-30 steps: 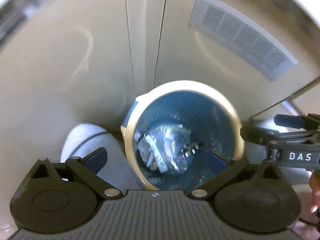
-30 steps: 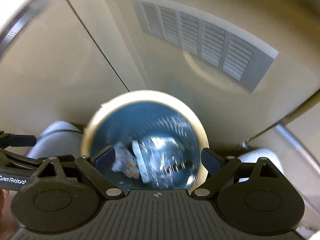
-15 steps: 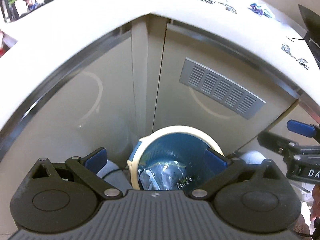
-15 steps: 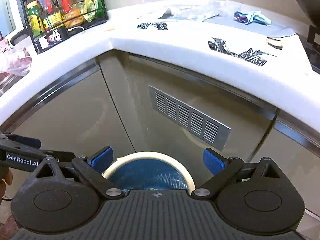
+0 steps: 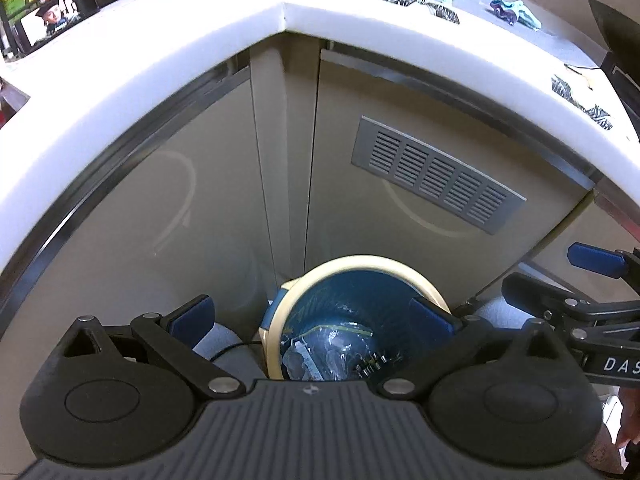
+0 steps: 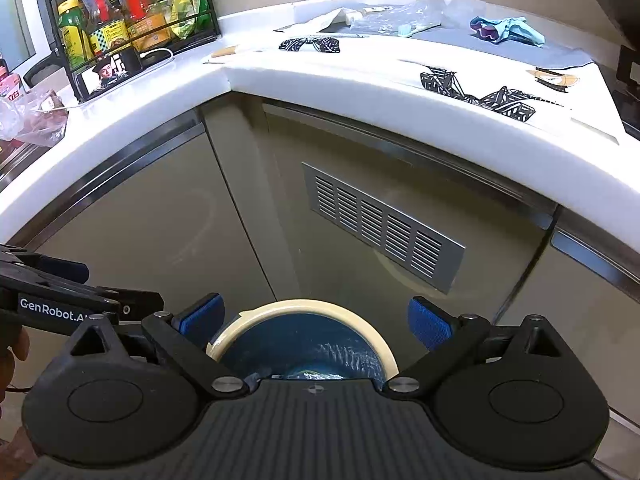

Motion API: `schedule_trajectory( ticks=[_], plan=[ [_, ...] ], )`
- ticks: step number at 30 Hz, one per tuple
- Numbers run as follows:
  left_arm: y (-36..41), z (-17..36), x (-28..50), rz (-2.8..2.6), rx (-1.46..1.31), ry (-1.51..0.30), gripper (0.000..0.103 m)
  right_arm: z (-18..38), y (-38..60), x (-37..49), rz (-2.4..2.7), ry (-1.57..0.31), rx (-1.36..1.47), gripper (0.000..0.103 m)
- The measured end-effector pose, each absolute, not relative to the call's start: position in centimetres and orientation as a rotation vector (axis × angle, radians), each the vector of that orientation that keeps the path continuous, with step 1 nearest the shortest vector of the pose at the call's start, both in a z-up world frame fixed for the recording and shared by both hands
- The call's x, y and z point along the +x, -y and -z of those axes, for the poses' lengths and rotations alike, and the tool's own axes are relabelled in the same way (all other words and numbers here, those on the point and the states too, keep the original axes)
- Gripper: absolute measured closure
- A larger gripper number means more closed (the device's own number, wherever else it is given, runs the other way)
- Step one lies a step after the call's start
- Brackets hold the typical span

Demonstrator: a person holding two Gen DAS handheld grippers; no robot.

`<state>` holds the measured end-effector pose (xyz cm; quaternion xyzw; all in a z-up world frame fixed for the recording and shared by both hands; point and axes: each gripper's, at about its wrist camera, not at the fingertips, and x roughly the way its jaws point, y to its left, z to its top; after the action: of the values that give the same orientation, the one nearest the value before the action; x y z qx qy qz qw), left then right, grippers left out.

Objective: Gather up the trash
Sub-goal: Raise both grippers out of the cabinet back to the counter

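Observation:
A round bin with a cream rim and a blue liner stands on the floor against the cabinet corner; it also shows in the right wrist view. Crumpled clear plastic trash lies inside it. My left gripper is open and empty above the bin. My right gripper is open and empty above the bin too; it shows at the right edge of the left wrist view. On the white countertop lie black-patterned wrappers, a clear plastic bag and a crumpled teal piece.
Beige cabinet doors with a grey vent grille stand behind the bin. A black rack with bottles stands at the back left of the counter. A clear bag lies at the far left. A dark object is at the right edge.
Both grippers have risen and tilted up from looking down into the bin. The countertop and its items have come into view. Both stay open.

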<state>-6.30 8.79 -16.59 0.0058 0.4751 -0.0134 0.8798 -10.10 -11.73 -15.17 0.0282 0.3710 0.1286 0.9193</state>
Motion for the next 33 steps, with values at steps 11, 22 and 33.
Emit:
schedule_trajectory(
  ticks=[11,22,33],
  plan=[
    [-7.6,10.5,-4.2,0.048,0.023,-0.807,0.0,9.2,14.1,-9.0,-0.182,-0.487,0.025,0.002],
    [-3.0,3.6,2.1,0.076,0.079,-0.615,0.0,5.3,17.1,-3.4,-0.077,-0.306,0.021,0.0],
    [-0.7,0.4,12.0,0.073,0.084,-0.532,0.0,3.2,21.9,6.3,0.123,-0.328,0.221,0.0]
  ],
)
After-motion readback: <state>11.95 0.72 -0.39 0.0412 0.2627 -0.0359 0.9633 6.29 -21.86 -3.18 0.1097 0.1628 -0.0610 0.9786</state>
